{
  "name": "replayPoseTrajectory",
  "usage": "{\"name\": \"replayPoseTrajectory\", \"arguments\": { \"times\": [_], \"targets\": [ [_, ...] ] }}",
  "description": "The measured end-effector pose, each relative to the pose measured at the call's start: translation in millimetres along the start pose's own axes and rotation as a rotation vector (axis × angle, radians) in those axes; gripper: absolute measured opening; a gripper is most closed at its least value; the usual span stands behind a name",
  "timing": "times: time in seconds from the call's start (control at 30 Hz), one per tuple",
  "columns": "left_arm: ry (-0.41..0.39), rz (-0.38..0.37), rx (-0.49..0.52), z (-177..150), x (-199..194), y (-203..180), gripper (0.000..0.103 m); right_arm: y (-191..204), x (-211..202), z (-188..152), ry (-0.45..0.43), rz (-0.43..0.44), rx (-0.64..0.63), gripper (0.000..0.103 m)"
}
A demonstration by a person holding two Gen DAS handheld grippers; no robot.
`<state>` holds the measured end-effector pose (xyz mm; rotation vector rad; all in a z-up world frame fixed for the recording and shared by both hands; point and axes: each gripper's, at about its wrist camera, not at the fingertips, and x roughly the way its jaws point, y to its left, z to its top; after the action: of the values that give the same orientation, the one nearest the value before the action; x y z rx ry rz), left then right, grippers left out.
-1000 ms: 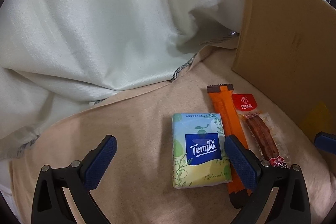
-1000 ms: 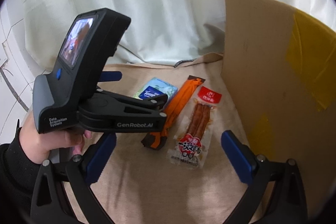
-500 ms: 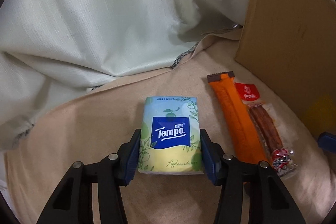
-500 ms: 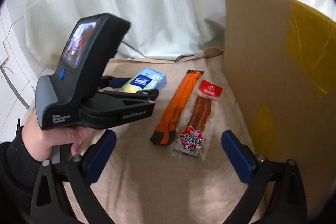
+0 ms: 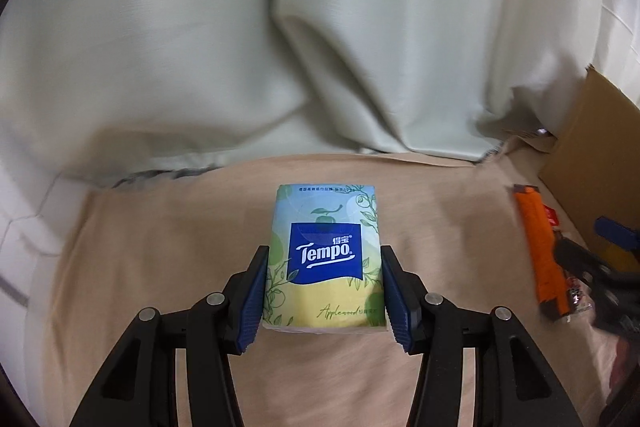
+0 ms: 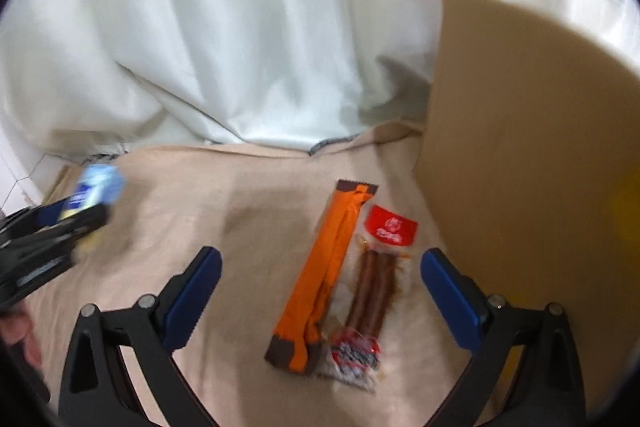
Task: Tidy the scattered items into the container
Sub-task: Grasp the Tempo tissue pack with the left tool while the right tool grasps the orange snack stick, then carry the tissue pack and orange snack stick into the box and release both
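Now the tissue pack [image 5: 325, 259] sits clamped in the left claw [image 5: 324, 295].

The tissue pack [image 5: 326, 255] sat between the left tongs [image 5: 324, 297], above the cloth [image 5: 160, 247]. The curtain [image 5: 280, 47] hung behind. In the right wrist view, the long snack bar [image 6: 326, 275] lay on the cloth w/ the sausage pack [image 6: 370, 295] touching its right side, both between the wide right tongs [image 6: 320, 297]. The box [image 6: 520, 167] stood just right of them.
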<state>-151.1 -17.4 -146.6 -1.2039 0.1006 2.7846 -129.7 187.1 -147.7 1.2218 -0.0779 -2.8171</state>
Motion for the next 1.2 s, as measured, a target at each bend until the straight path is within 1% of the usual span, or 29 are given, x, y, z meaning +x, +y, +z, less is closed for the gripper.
{"name": "replayPoseTrajectory", "arguments": {
  "times": [0.03, 0.07, 0.13, 0.17, 0.27, 0.3, 0.33, 0.37, 0.43, 0.53, 0.63, 0.73, 0.8, 0.87, 0.93, 1.03, 1.13, 1.2],
  "targets": [
    [0.003, -0.003, -0.012, -4.0, -3.7, 4.3, 0.053, 1.2, 6.7, 0.6, 0.014, 0.006, 0.000, 0.094],
    [0.006, -0.008, -0.023, -4.1, -4.3, 8.0, 0.053, 2.7, 14.6, 1.0, 0.028, 0.000, -0.005, 0.092],
    [0.006, -0.013, -0.032, -4.3, -3.2, 10.3, 0.053, 4.2, 26.5, 0.8, 0.066, -0.031, -0.012, 0.081],
    [0.006, -0.016, -0.032, -5.6, -7.4, 13.6, 0.053, 3.9, 33.0, 0.3, 0.088, -0.036, -0.010, 0.078],
    [0.007, -0.022, -0.033, -10.9, -12.1, 17.1, 0.053, 4.9, 36.8, -0.1, 0.079, -0.087, -0.036, 0.063],
    [0.007, -0.025, -0.036, -11.5, -12.1, 17.3, 0.053, 5.3, 38.2, 0.2, 0.080, -0.107, -0.050, 0.048],
    [0.009, -0.029, -0.038, -11.3, -11.5, 16.5, 0.053, 5.3, 38.1, 0.9, 0.076, -0.127, -0.063, 0.037],
    [0.009, -0.031, -0.040, -11.3, -11.4, 15.9, 0.053, 4.3, 36.9, 2.0, 0.078, -0.108, -0.062, 0.024],
    [0.008, -0.037, -0.045, -11.3, -14.1, 15.1, 0.053, 3.5, 35.0, 2.3, 0.089, -0.088, -0.060, 0.025],
    [-0.007, -0.039, -0.057, -10.5, -23.1, 14.1, 0.053, 7.7, 24.9, 3.5, 0.072, -0.071, -0.087, 0.025],
    [-0.021, -0.043, -0.072, -8.6, -37.1, 13.2, 0.053, 11.8, 3.8, 7.2, 0.037, -0.046, -0.094, 0.025],
    [-0.035, -0.042, -0.081, -10.4, -54.0, 8.3, 0.053, 16.8, -23.0, 8.4, 0.000, -0.001, -0.098, 0.025],
    [-0.036, -0.049, -0.093, -16.2, -62.6, 4.0, 0.053, 21.5, -41.9, 3.6, -0.019, 0.035, -0.116, 0.025],
    [-0.019, -0.067, -0.096, -26.6, -67.6, -4.9, 0.053, 27.5, -54.5, -3.5, -0.035, 0.054, -0.145, 0.025],
    [-0.021, -0.052, -0.095, -36.3, -75.0, -12.7, 0.053, 31.9, -62.1, -13.1, -0.030, 0.069, -0.167, 0.025],
    [-0.028, -0.052, -0.103, -44.4, -88.9, -19.8, 0.053, 35.0, -74.5, -28.1, -0.017, 0.090, -0.178, 0.025],
    [-0.045, -0.045, -0.083, -43.0, -108.6, -29.9, 0.053, 33.7, -95.9, -33.6, -0.040, 0.105, -0.183, 0.025],
    [-0.074, -0.039, -0.065, -35.5, -126.4, -37.9, 0.053, 30.5, -114.4, -31.1, -0.070, 0.106, -0.184, 0.025]
  ]
}}
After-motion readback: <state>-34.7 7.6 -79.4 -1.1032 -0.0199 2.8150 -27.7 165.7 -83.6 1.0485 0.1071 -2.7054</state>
